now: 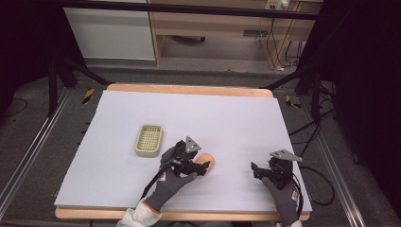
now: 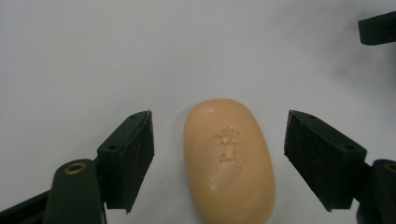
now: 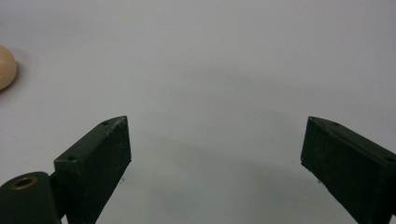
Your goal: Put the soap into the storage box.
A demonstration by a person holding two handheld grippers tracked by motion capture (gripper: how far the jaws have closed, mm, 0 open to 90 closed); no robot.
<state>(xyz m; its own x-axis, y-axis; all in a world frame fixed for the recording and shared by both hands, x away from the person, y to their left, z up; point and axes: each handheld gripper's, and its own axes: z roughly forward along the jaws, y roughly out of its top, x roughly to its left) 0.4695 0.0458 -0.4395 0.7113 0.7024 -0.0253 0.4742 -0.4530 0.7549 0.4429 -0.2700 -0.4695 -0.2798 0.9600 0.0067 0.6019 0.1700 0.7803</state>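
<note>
An oval peach-coloured soap bar point(image 2: 229, 161) with a stamped mark lies flat on the pale grey mat point(image 1: 213, 118). My left gripper point(image 2: 219, 158) is open, one jaw on each side of the bar with a gap to each. From above, the soap bar point(image 1: 207, 164) sits at the tips of the left gripper point(image 1: 201, 166), near the mat's front centre. My right gripper point(image 1: 255, 171) rests open at the front right, nothing between its jaws point(image 3: 215, 158). The soap's edge point(image 3: 5, 67) peeks in at the right gripper view's left.
A pale green slotted soap dish point(image 1: 149, 140) stands on the mat left of the soap. The wooden table's edge point(image 1: 189, 88) frames the mat. Beyond are shelving, cables and dark stands on the floor.
</note>
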